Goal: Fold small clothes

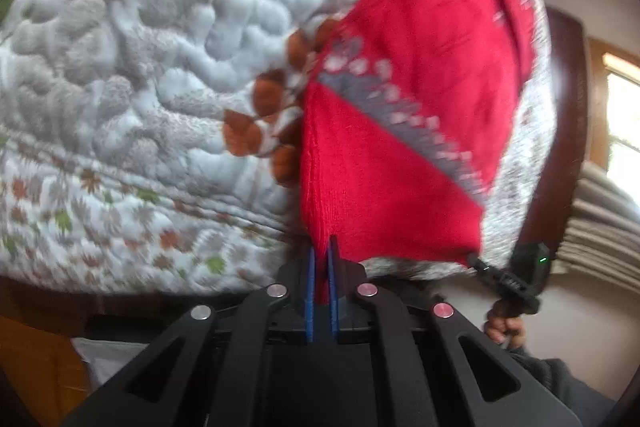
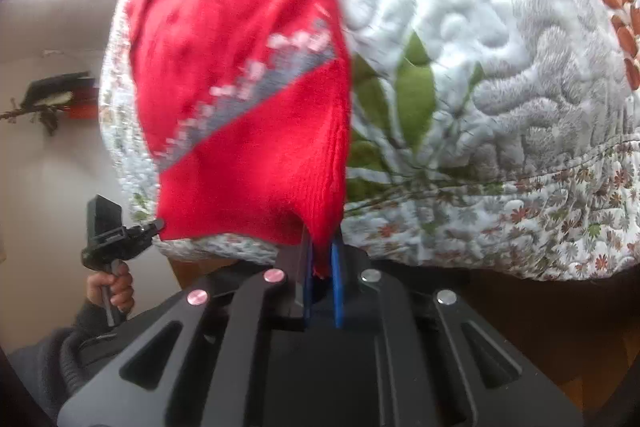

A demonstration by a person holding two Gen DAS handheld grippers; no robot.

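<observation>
**Red Knit Being Held Up By Two Corners**

In the left wrist view, a bottom corner of the red knit garment (image 1: 400, 147) is being pinched in the left gripper (image 1: 322, 267). The blue pads (image 1: 310, 291) are being kept close together, with only the cloth between them. In the right wrist view, the other bottom corner is being pinched the same way in the right gripper (image 2: 322, 259), and its blue pads (image 2: 338, 287) are squeezed narrow on the knit.

Just past each claw, the hem is being stretched sideways from one claw to the other. So the long edge is running across, between the two claws, and neither claw is nearer to it than the other. Each claw is being seen from the other one: the right gripper (image 1: 516, 279) is at the far corner with a hand (image 1: 504, 327) under it, and the left gripper (image 2: 120, 239) is there with a hand (image 2: 112, 287) too.

Farther out from the claws, the rest of the garment, with its grey and white band (image 1: 400, 115), is being draped up and away toward the quilt (image 1: 120, 67). Whether the far end is touching the quilt cannot be told, since the picture is blurred.

The next move is likely a lay-down onto the quilt, with both corners kept level.
</observation>
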